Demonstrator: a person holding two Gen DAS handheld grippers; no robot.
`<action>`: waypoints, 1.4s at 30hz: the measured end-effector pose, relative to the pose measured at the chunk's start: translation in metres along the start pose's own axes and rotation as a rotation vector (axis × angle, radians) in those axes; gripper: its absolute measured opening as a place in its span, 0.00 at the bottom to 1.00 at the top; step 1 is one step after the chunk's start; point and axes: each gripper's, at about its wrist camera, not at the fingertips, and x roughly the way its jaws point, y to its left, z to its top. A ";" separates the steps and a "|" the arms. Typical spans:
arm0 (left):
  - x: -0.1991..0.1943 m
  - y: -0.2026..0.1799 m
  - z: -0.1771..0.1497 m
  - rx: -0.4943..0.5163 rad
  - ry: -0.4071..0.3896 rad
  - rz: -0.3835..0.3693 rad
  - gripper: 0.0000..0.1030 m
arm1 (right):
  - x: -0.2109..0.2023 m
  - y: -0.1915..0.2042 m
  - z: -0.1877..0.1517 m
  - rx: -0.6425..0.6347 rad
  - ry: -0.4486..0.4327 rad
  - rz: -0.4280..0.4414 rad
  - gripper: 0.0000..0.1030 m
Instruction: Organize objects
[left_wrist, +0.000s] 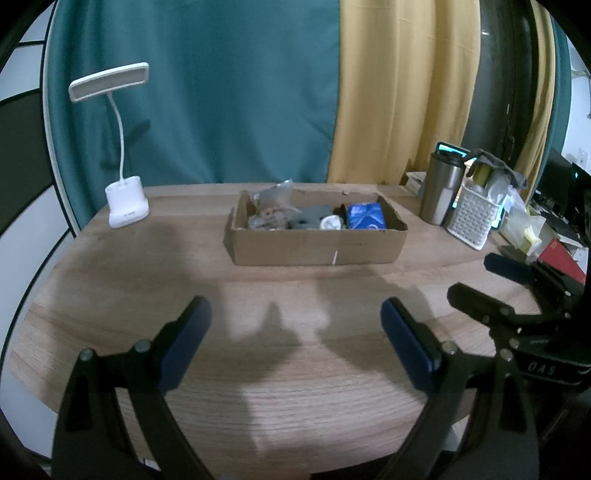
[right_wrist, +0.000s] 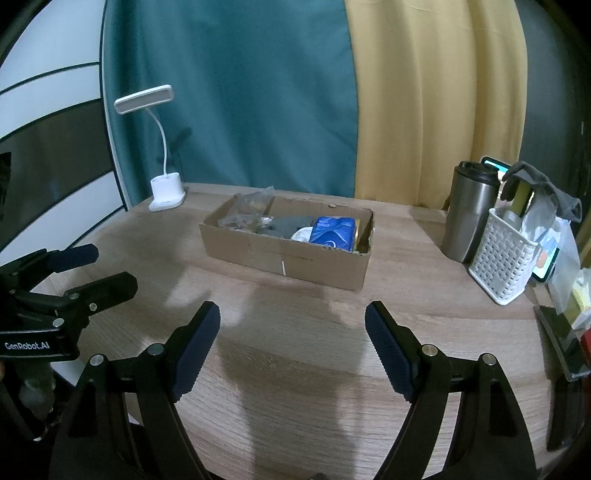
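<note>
Here, as seen now:

Cardboard box (left_wrist: 314, 251): open-topped, shallow, mid-table on the wooden table (left_wrist: 295, 369), well ahead of both grippers; torn, ragged rim at the right end; short white mark on the near wall.

Box contents: blue packet (right_wrist: 332, 229) at the right end; white rounded item (right_wrist: 301, 233) just beside it on its left; grey piece (right_wrist: 288, 223) in the middle; crinkled clear bag (left_wrist: 275, 195) poking above the rim at the left end. All inside the box, nothing loose on the bare wood in front of it.

Handling, blue packet: probably light and soft, likely to dent under a hard squeeze; best taken across the narrow sides.

Handling, clear bag: limp and slippery by the look; better pinched at the raised top.

Handling, box: stiff enough to push, but thin walls likely to buckle if clamped; weakest at the torn end.

Left gripper (left_wrist: 295, 325): fingers spread wide, nothing between the pads, low over the near table.

Right gripper (right_wrist: 291, 325): likewise spread apart, holding nothing, beside the left one.

Stage: fits either items already gathered into the box or a full box waiting to be sorted out; not settled by these views.

Surroundings: white desk lamp (left_wrist: 125, 206) far left; steel tumbler (right_wrist: 469, 214) and white lattice basket (right_wrist: 502, 258) at the right, touching or nearly so.
</note>
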 end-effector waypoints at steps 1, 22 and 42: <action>0.000 0.000 0.000 0.000 -0.001 -0.001 0.92 | 0.000 0.000 0.000 0.000 0.000 0.000 0.81; 0.000 0.002 -0.003 -0.011 0.006 -0.012 0.92 | 0.004 -0.003 -0.003 0.009 0.013 -0.002 0.81; -0.002 0.001 -0.004 -0.004 0.001 -0.006 0.92 | 0.004 -0.004 -0.003 0.010 0.018 -0.003 0.81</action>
